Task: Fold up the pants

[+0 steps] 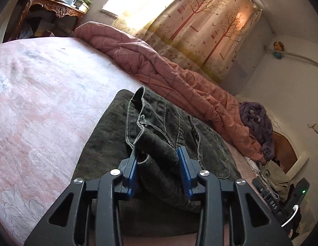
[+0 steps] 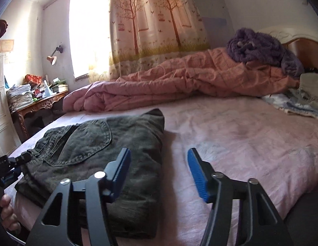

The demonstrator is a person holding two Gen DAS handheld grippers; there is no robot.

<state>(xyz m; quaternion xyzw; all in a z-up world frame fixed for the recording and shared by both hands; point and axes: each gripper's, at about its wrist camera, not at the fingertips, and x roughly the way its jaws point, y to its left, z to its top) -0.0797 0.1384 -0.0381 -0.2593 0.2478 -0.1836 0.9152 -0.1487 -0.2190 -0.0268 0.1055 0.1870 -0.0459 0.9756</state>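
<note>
Dark olive pants [image 2: 109,143] lie folded on the pink bed sheet [image 2: 230,139], back pocket up. In the left wrist view my left gripper [image 1: 158,153] is shut on a bunched waistband part of the pants [image 1: 157,123], lifted a little off the folded stack. In the right wrist view my right gripper [image 2: 159,160] is open and empty, its left finger [image 2: 122,164] over the pants' right edge, its right finger over bare sheet. The left gripper [image 2: 13,164] shows at the far left edge there.
A rolled pink quilt [image 2: 179,82] lies along the bed's far side with a purple blanket [image 2: 261,49] on it. More clothes [image 2: 302,100] lie near the headboard. A cluttered wooden desk [image 2: 36,100] stands past the bed's left end. A black device with a cable [image 1: 282,201] sits at the right.
</note>
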